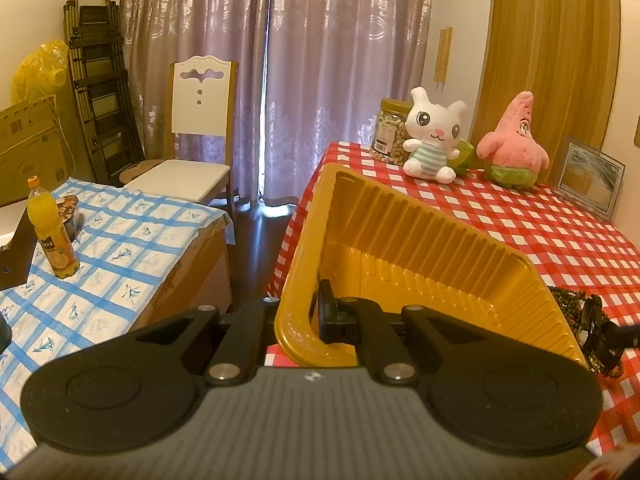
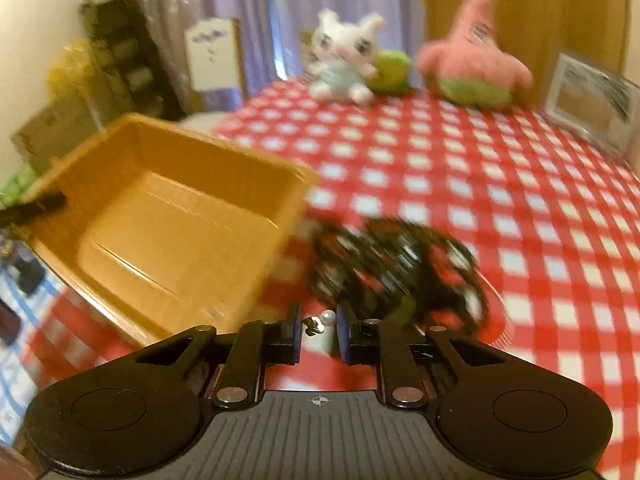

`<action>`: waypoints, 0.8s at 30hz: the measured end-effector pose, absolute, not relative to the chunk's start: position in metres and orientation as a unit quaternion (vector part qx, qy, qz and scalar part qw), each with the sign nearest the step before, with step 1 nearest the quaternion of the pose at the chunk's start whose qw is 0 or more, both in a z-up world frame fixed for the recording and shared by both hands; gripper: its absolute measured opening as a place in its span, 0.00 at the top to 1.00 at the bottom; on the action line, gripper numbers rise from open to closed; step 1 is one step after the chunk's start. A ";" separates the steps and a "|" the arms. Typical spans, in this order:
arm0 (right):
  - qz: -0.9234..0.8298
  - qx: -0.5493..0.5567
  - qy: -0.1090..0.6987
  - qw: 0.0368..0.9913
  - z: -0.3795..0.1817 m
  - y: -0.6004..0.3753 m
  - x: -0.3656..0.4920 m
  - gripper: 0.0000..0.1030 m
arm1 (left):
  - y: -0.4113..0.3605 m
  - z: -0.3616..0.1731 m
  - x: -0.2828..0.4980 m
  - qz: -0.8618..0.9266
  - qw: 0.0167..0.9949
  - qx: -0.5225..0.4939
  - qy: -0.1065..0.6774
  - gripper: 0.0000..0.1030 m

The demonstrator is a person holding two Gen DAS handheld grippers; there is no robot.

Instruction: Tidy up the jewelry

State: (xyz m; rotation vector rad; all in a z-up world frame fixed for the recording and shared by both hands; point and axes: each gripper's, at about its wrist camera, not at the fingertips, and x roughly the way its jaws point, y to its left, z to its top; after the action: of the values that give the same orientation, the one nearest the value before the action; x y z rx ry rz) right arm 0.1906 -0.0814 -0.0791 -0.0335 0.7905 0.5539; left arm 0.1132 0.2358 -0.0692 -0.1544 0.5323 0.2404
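Note:
A yellow plastic tray (image 1: 420, 236) is tilted up at the red checked table's left edge; my left gripper (image 1: 298, 312) is shut on its near wall, one finger inside, one outside. The tray also shows in the right wrist view (image 2: 176, 220), blurred. A pile of dark beaded bracelets (image 2: 400, 264) lies on the cloth to the right of the tray, and shows in the left wrist view (image 1: 588, 320). My right gripper (image 2: 319, 326) hovers in front of the pile, jaws a little apart, with a small pearl earring (image 2: 326, 317) between the tips; contact is unclear.
A white bunny plush (image 1: 434, 136), a pink starfish plush (image 1: 512, 140), a jar of nuts (image 1: 390, 132) and a picture frame (image 1: 588, 178) stand at the table's back. A second table with a blue checked cloth (image 1: 120, 240) holds an orange drink bottle (image 1: 52, 228). A chair (image 1: 196, 136) stands behind.

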 end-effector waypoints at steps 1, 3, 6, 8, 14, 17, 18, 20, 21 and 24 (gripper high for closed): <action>0.277 -0.016 0.376 0.884 -0.076 -0.074 0.193 0.82 | 0.236 -0.070 0.114 0.118 0.955 -0.076 0.262 0.94; 0.300 -0.018 0.371 0.879 -0.073 -0.058 0.198 0.82 | 0.237 -0.070 0.114 0.117 0.955 -0.077 0.262 0.94; 0.331 -0.024 0.371 0.867 -0.074 -0.032 0.201 0.82 | 0.238 -0.070 0.115 0.116 0.955 -0.077 0.262 0.94; 0.349 -0.029 0.376 0.858 -0.079 -0.015 0.202 0.82 | 0.239 -0.070 0.116 0.115 0.955 -0.078 0.261 0.94; 0.369 -0.047 0.399 0.838 -0.102 0.014 0.206 0.82 | 0.241 -0.072 0.119 0.110 0.956 -0.079 0.261 0.94; 0.367 -0.045 0.406 0.836 -0.108 0.020 0.205 0.82 | 0.243 -0.073 0.120 0.107 0.956 -0.082 0.262 0.94; 0.369 -0.039 0.407 0.835 -0.108 0.021 0.204 0.82 | 0.243 -0.074 0.121 0.107 0.956 -0.081 0.263 0.94; 0.366 -0.030 0.409 0.835 -0.107 0.021 0.205 0.82 | 0.243 -0.073 0.122 0.104 0.956 -0.081 0.263 0.94; 0.364 -0.028 0.406 0.838 -0.104 0.021 0.205 0.82 | 0.243 -0.073 0.122 0.103 0.956 -0.081 0.263 0.94; 0.362 -0.012 0.389 0.847 -0.091 0.014 0.199 0.74 | 0.244 -0.074 0.123 0.101 0.956 -0.080 0.263 0.94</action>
State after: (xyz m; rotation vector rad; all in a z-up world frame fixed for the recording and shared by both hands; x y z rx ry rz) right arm 0.1994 0.0144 -0.0914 -0.0246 0.8193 0.7634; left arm 0.1231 0.2442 -0.0735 -0.1621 0.5340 0.2042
